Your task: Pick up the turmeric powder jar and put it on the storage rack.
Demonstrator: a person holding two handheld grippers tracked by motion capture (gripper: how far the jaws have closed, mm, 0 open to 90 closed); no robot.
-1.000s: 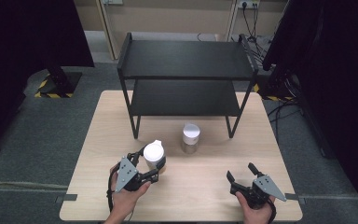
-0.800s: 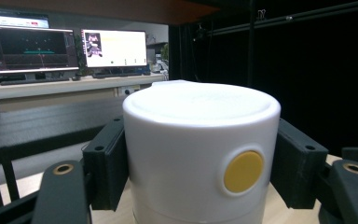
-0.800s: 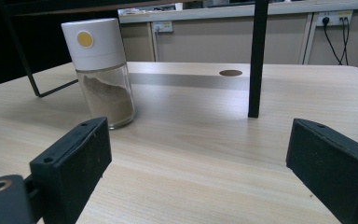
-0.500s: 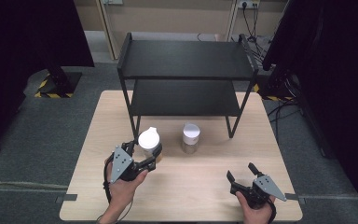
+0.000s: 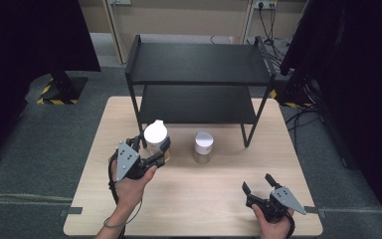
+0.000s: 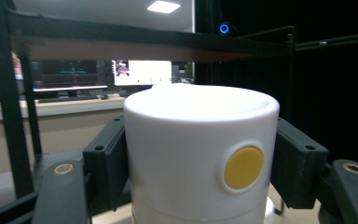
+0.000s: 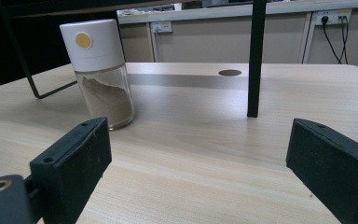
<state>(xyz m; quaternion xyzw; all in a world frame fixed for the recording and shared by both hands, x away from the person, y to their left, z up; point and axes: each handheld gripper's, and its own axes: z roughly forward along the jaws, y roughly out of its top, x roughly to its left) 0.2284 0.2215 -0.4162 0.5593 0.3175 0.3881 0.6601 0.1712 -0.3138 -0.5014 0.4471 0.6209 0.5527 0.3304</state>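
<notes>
My left gripper (image 5: 152,149) is shut on a white-lidded jar (image 5: 156,137) and holds it above the table, in front of the black two-tier shelf (image 5: 199,74). In the left gripper view the jar's white lid (image 6: 200,149), with a yellow dot on it, sits squeezed between both black jaws. A second jar (image 5: 203,147) with a white lid stands on the table before the shelf; the right gripper view shows this jar (image 7: 99,70) holding brown powder. My right gripper (image 5: 258,185) rests open near the table's front right edge, nothing between its jaws.
The shelf's lower tier (image 5: 196,103) lies just beyond the held jar. A shelf leg (image 7: 255,58) stands right of the powder jar. The wooden table (image 5: 199,199) has bare room between the two hands. Dark screens flank the table.
My left hand has lifted the jar off the table and carried it up and toward the shelf. The right gripper and the standing jar have not moved.
</notes>
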